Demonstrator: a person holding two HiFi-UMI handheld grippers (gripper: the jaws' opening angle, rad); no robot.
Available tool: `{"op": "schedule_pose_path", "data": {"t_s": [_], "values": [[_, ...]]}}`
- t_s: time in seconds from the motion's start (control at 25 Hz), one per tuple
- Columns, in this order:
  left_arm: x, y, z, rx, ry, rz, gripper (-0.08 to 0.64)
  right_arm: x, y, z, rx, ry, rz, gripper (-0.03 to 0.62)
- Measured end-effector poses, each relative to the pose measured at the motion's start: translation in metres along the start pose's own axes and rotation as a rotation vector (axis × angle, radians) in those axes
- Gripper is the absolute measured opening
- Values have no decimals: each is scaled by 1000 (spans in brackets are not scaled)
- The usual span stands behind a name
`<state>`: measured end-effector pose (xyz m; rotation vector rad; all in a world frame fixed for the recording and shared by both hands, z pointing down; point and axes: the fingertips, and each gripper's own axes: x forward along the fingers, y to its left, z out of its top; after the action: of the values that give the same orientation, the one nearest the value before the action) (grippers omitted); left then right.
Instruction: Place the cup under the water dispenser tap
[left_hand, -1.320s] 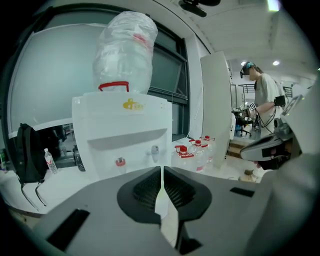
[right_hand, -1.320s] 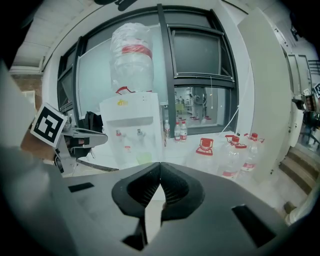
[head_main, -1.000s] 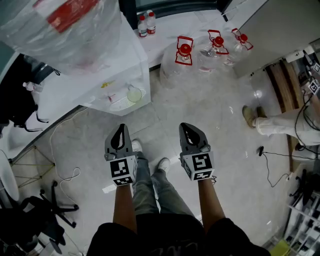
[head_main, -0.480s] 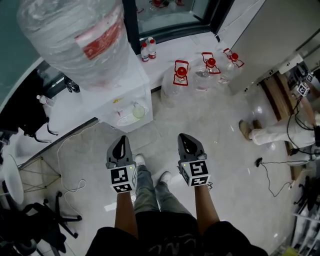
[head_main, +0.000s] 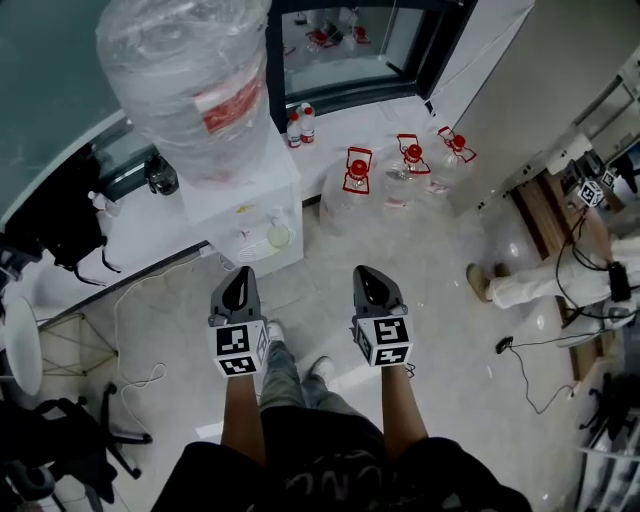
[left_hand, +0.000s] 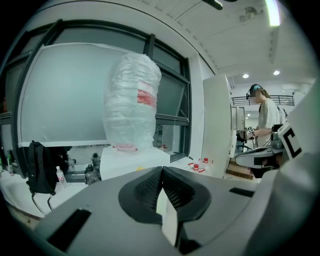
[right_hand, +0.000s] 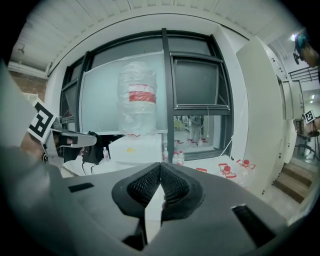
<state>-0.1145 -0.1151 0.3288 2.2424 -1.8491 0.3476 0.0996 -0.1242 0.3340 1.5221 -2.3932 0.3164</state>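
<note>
Head view: the left gripper (head_main: 238, 275) and the right gripper (head_main: 368, 272) sit side by side at lower centre. The cup (head_main: 278, 236) rests in the water dispenser (head_main: 240, 195) recess, just above them.

Left gripper view: jaws pressed together, empty; dispenser at centre-left.

Right gripper view: jaws likewise closed, empty.

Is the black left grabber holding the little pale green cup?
No, the black left gripper has its ridged jaws pressed together with nothing between them.
</note>
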Motion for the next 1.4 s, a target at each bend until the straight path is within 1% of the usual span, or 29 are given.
{"op": "schedule_pose_path", "data": {"t_s": [0.12, 0.28, 0.52, 0.68, 0.8, 1.04, 1.4], "values": [[-12, -2, 7, -8, -7, -8, 16, -6, 9, 12, -14, -18, 13, 15], [-26, -5, 31, -11, -53, -20, 16, -10, 14, 35, -33, -52, 33, 15], [-44, 9, 56, 11, -79, 12, 15, -19, 21, 57, -38, -87, 42, 15], [-52, 10, 64, 18, -87, 11, 16, -26, 27, 76, -59, -111, 63, 14], [-57, 9, 67, 21, -87, 6, 15, -29, 31, 79, -85, -105, 67, 14], [-64, 7, 80, 6, -105, 11, 17, -37, 38, 98, -85, -159, 86, 14], [-67, 2, 93, 16, -133, -4, 17, -41, 32, 106, -97, -171, 86, 14]]}}
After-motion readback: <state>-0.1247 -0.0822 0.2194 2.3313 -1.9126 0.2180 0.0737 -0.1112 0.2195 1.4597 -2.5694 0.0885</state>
